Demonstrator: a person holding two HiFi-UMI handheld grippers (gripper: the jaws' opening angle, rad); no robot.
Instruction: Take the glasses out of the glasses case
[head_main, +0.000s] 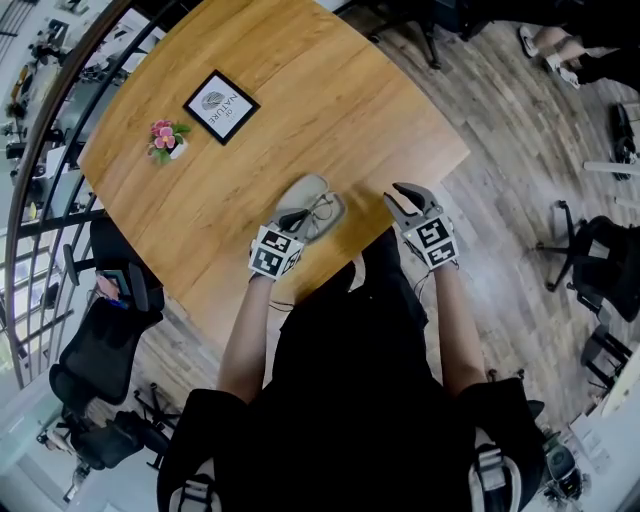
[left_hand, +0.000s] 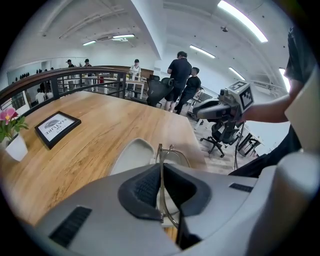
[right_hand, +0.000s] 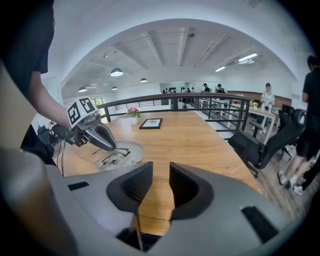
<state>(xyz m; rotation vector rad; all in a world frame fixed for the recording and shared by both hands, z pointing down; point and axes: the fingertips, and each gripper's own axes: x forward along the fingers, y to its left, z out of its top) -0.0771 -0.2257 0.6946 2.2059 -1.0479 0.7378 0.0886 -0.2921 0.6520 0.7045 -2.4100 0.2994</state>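
The left gripper's (left_hand: 161, 176) jaws are closed almost fully, pinching a thin wire part of the glasses (left_hand: 169, 152). The wire runs edge-on up through the slit between the pads. That hold looks deliberate: the ribbed pads bear on the metal frame and not on a lens, and the rest of the glasses hangs forward of the tips, where it can be watched.

The glasses are at the open case (left_hand: 131, 156), over its pale lining. From the right gripper view they seem to lie in or just above the case. Whether they have cleared it I cannot tell. The case lies flat with its lid thrown back, close to the near edge of the worktop (head_main: 300, 110), so the reach is short and steeply downward.

The right gripper's (right_hand: 159, 184) jaws stand partly apart with nothing between them. Only bare wood shows in the gap. It hovers over the worktop's near edge, to the right of the case and apart from it. My guess is that it waits there to steady the case if the case drags along with the glasses.

As I read it, the step in hand is the lift-out. The risk is a temple arm catching the case's rim or the thin wire slipping in the pads.

Toward the far left corner stand a framed card (head_main: 221, 105) and a small flower pot (head_main: 168, 140), well clear of the work.
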